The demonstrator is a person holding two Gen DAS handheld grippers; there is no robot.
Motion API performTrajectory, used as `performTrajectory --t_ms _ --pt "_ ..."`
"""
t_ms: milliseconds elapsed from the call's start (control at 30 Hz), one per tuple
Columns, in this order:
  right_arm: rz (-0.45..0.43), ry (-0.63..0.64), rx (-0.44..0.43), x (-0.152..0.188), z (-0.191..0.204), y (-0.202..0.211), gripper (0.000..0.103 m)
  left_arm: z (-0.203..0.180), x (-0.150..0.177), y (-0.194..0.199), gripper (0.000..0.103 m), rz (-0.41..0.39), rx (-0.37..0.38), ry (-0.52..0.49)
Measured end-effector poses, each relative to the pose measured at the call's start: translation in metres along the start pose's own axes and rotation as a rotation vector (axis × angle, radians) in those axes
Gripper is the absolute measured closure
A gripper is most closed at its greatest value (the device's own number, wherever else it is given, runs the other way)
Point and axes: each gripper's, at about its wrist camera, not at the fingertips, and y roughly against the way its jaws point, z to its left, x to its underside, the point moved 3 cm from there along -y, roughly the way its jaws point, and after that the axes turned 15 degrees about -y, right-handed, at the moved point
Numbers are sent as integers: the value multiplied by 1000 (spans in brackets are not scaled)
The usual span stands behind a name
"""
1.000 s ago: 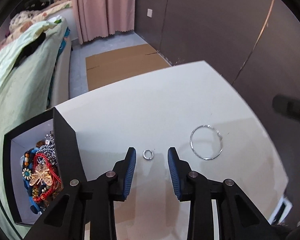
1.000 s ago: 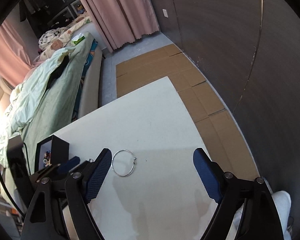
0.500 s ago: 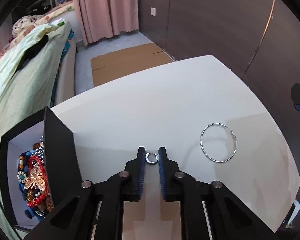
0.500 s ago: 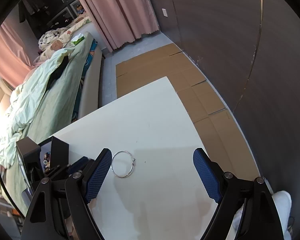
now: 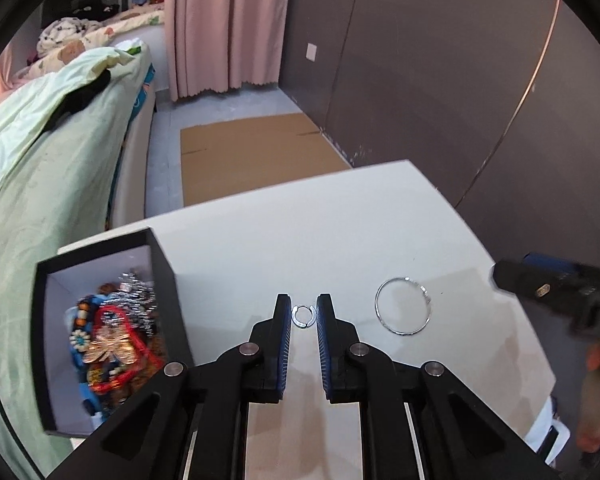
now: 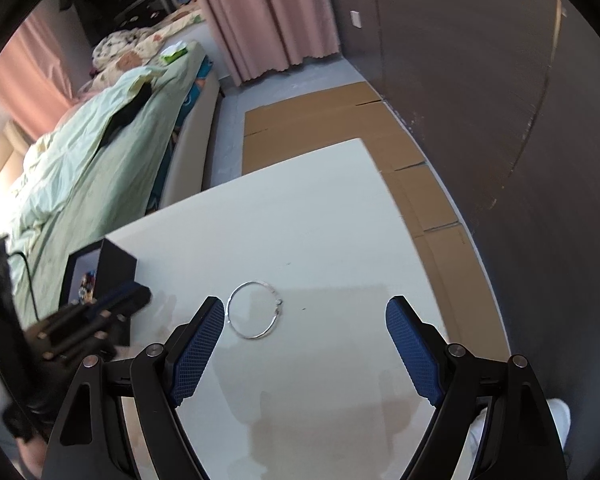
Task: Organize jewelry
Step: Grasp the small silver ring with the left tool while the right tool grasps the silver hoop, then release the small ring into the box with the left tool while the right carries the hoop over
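My left gripper [image 5: 303, 316] is shut on a small silver ring [image 5: 302, 315], held between the blue pads above the white table [image 5: 300, 232]. A large thin silver bangle [image 5: 402, 305] lies flat on the table to its right; it also shows in the right wrist view [image 6: 253, 309]. A black open box [image 5: 164, 280] with white lining, full of beaded and red jewelry [image 5: 112, 336], stands at the table's left edge. My right gripper [image 6: 305, 340] is open and empty, hovering just this side of the bangle.
The box also shows in the right wrist view [image 6: 116, 265], with the left gripper's body [image 6: 84, 320] in front of it. A bed with a green cover [image 5: 40, 168] runs along the left. Cardboard sheets [image 5: 256, 152] lie on the floor beyond the table. A dark wall [image 5: 460, 80] stands on the right.
My left gripper closed on the small ring and has lifted and swung left with it, toward the box. My right gripper stays open and has come closer to the bangle.
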Motion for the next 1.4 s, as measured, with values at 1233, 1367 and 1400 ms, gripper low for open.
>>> performTrajectory --t_ms 1233,1367,1400 --pt "93 235 182 31 54 -73 39 81 19 78 90 -132 -7 182" --pt "96 240 176 31 53 -69 53 83 22 74 90 -120 -22 186" --pt "96 244 177 31 54 -69 53 83 23 74 90 -117 -25 186"
